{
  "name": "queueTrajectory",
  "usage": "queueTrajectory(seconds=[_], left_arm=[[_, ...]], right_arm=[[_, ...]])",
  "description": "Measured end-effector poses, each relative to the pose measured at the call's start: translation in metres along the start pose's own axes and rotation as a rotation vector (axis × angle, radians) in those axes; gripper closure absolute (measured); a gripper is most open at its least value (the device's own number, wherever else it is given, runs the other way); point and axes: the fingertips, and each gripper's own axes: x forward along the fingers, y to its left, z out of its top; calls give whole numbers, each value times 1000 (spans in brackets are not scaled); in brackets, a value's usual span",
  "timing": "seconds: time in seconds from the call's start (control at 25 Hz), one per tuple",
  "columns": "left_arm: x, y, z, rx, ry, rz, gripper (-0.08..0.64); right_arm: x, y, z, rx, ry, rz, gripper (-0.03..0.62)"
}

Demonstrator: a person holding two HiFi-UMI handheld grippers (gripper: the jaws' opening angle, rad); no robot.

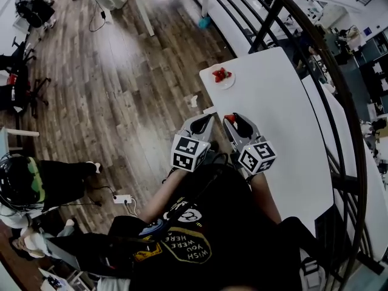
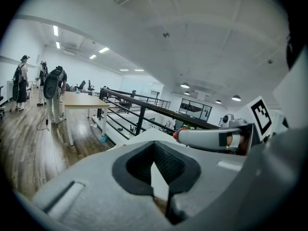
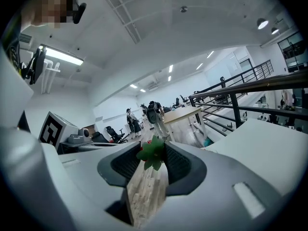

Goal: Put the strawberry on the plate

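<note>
White table [image 1: 273, 114], plate [image 1: 230, 84] far end holds one berry [image 1: 221, 74] already; right gripper [image 1: 235, 119] pinches strawberry [image 3: 152, 154] for carrying, left gripper [image 1: 202, 120] slightly parted, empty.

A long white table [image 1: 285, 120] runs from near to far on the right side of the scene, with wooden floor [image 1: 121, 90] along its left edge. A small white plate [image 1: 228, 85] sits on its far left corner, close to the edge
</note>
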Motion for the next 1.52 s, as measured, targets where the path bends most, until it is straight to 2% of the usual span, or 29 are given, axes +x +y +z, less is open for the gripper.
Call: queueTrajectory(seconds=[0.44, 0.72, 0.92, 1.28, 1.52], left_arm=[[42, 19, 31, 29, 31, 18, 555], [69, 21, 30, 26, 68, 9, 555], [85, 40, 25, 4, 94, -7, 555], [109, 82, 49, 15, 85, -66, 555], [118, 108, 48, 5, 81, -109, 555]], right_arm=[[24, -45, 27, 25, -17, -7, 437], [38, -78, 30, 29, 15, -6, 437], [50, -98, 23, 42, 42, -41, 437], [84, -101, 33, -1, 74, -116, 437], [112, -97, 33, -5, 62, -147, 437]])
